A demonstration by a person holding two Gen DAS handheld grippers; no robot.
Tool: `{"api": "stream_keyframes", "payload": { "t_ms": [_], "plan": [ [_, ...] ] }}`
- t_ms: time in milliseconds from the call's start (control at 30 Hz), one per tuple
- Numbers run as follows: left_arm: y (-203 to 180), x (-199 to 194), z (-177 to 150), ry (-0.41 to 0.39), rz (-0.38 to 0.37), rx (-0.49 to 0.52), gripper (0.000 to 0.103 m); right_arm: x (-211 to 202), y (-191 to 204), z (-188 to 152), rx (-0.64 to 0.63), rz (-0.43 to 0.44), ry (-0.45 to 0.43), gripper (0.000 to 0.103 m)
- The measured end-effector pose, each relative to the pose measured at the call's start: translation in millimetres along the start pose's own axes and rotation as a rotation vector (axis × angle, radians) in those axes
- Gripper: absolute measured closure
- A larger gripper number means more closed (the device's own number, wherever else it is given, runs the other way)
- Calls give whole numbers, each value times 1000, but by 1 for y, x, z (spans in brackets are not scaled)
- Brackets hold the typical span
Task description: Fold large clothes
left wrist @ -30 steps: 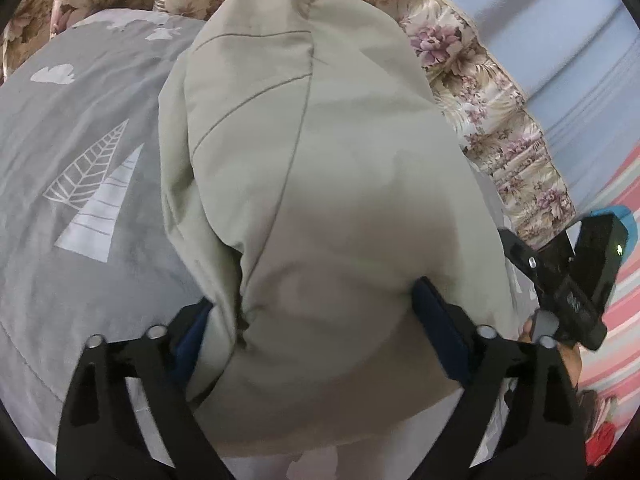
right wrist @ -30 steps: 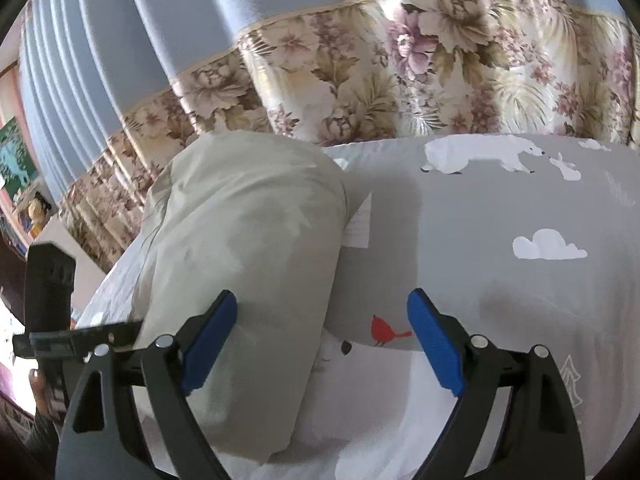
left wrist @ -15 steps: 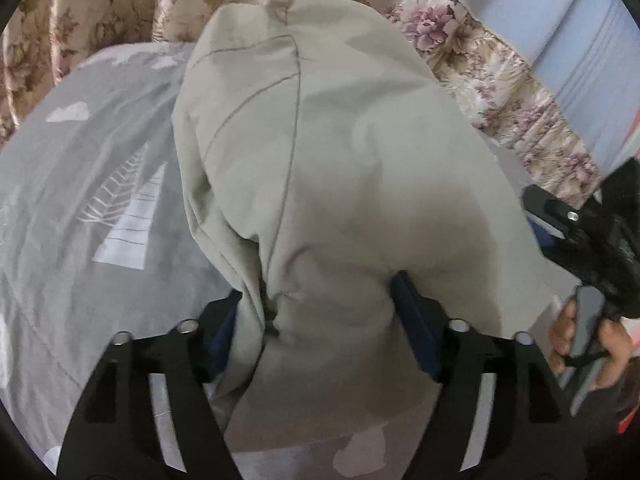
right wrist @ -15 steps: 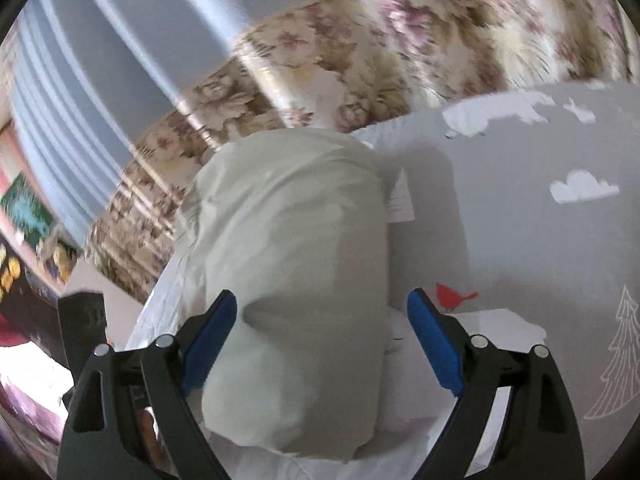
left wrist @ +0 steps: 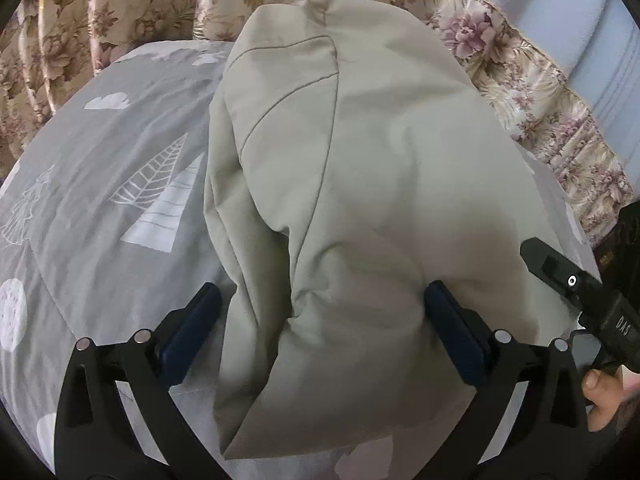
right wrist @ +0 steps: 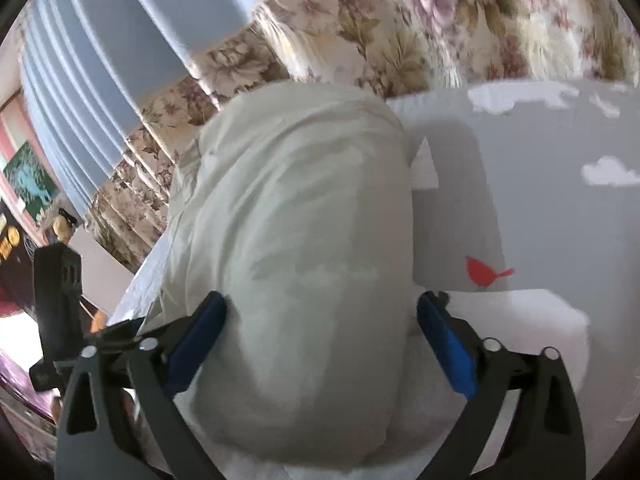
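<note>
A beige padded garment [left wrist: 360,208], folded into a thick bundle, lies on a grey bedsheet [left wrist: 100,184] printed with trees and clouds. My left gripper [left wrist: 324,320] is open, its blue-padded jaws straddling the near end of the bundle, the right pad touching the cloth. In the right wrist view the same garment [right wrist: 296,240] lies between the open jaws of my right gripper [right wrist: 320,320], both pads close against its sides. The right gripper's body also shows in the left wrist view [left wrist: 576,284], at the bundle's right edge.
A floral curtain hem [left wrist: 140,8] and blue curtain [right wrist: 120,60] hang behind the bed. The grey sheet [right wrist: 560,220] with a red bird print spreads to the right. The left gripper's body [right wrist: 56,292] and a hand are at the bed's left edge.
My right gripper has swung left so the bundle now sits between its jaws. My left gripper has drawn back slightly and its left pad has come off the cloth.
</note>
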State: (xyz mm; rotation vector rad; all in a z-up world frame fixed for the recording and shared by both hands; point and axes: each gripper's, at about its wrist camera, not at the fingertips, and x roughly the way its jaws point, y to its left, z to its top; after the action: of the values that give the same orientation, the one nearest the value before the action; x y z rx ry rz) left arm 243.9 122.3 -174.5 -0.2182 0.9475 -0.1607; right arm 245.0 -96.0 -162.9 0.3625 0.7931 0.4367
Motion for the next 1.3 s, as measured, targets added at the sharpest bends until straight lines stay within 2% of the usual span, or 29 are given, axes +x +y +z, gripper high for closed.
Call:
{"api": "stream_keyframes", "payload": {
  "t_ms": [200,300,333,367,400,533,600,700,800,900,1067,1200,1300],
  "plan": [
    [1,8,14,25,-16,-2,3,15,18,8,-47,-52,4,2],
    [2,10,17,23,-38,0,4,15,16,8,-36,-42,9,4],
    [2,10,16,18,-48,4,8,16,17,9,-40,-45,14,5],
    [0,9,15,11,-79,12,25,17,19,9,-47,-51,17,6],
    [-2,9,15,14,-131,15,37,17,19,9,-48,-49,18,8],
    [7,11,16,21,-197,-26,48,19,11,9,-22,5,39,16],
    [6,11,16,25,-220,-20,61,17,13,8,-34,8,34,22],
    [-2,4,20,10,-200,23,75,9,17,12,-57,25,8,39],
    [-15,-9,24,-28,-172,65,82,0,19,18,-74,45,-19,46],
    [-30,-26,28,-87,-143,97,84,-9,25,21,-127,55,-48,48],
    [-58,-53,35,-168,-118,143,84,-44,34,31,-219,29,-147,50],
    [-93,-75,34,-226,-137,196,84,-89,27,36,-272,-26,-239,50],
    [-125,-83,26,-252,-158,239,84,-122,7,34,-288,-67,-268,50]
  ]
}}
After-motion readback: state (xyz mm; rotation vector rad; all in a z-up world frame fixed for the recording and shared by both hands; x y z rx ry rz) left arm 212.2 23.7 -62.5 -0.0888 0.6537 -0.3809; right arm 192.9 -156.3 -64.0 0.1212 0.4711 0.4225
